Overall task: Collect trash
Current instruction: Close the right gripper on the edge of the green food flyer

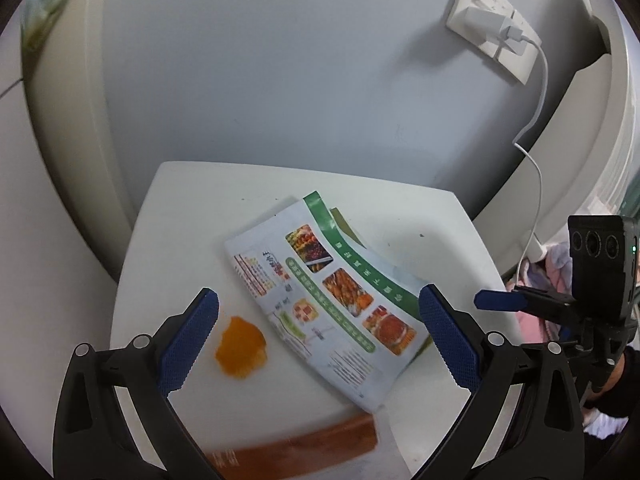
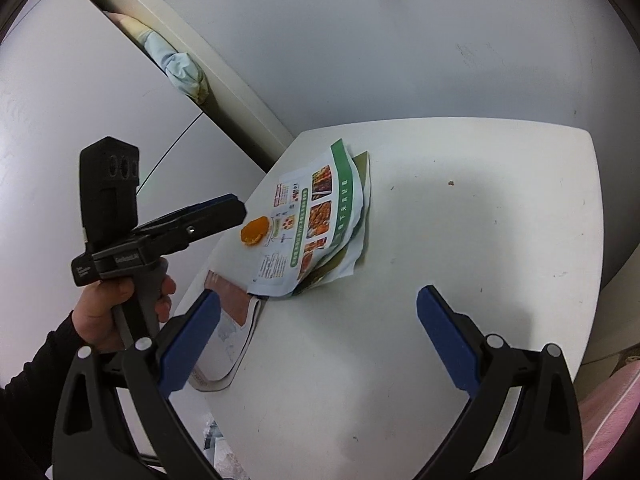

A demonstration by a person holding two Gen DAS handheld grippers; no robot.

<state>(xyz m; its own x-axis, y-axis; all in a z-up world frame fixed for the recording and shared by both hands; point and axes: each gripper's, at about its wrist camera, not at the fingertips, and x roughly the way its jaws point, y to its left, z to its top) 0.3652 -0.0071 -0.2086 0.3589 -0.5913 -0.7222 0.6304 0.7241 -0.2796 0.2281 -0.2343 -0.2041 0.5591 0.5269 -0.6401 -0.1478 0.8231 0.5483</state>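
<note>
Both my grippers, left (image 1: pixel 318 336) and right (image 2: pixel 318 336), hang spread and empty over the white table (image 2: pixel 500 208). Nothing looks collected: orange peel (image 1: pixel 240 347) at seven o'clock of the food flyer (image 1: pixel 326 300), torn wrapper (image 1: pixel 304 446) at six.

My right claw (image 2: pixel 318 336) has bare worktop (image 2: pixel 500 216) ahead and rightward; leftward the flyer (image 2: pixel 316 216), orange peel (image 2: pixel 253 232) and my left claw (image 2: pixel 224 210) crowd the edge.

Both wrist cameras look steeply down, close over the white worktop (image 1: pixel 168 216). The left faces the wall; the right looks from its side. Both show the food leaflet (image 1: pixel 320 292).
</note>
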